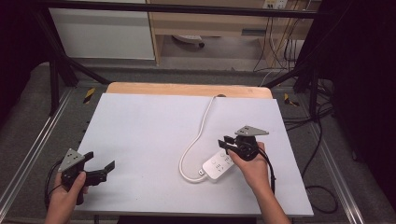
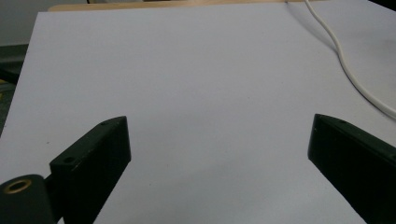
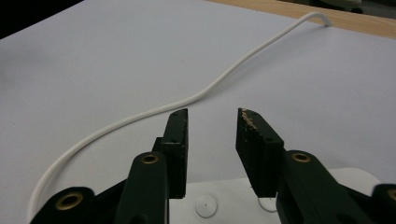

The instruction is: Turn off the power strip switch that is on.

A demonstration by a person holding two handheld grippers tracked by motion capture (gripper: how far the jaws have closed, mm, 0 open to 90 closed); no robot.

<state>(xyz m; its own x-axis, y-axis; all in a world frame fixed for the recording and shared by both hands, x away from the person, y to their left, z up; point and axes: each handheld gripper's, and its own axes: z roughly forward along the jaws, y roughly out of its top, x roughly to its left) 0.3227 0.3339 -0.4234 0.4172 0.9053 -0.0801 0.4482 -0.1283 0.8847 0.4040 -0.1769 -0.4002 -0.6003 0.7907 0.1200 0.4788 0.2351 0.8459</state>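
White sheet [image 1: 154,140] covers table, wooden edge [image 1: 187,88] exposed at far side. Power strip [image 1: 219,165] lies on sheet, right of centre, near front edge; white cable [image 1: 198,135] curves from it toward far edge (passes through hole in wood). Right gripper [image 1: 227,141] held directly above strip, jaws parted by narrow gap, nothing between them; tan residue on one pad [image 3: 247,122]. Left gripper [image 1: 100,163] at front-left corner, well apart from strip, jaws spread wide, empty. Left hand [image 1: 70,193] grips its handle.
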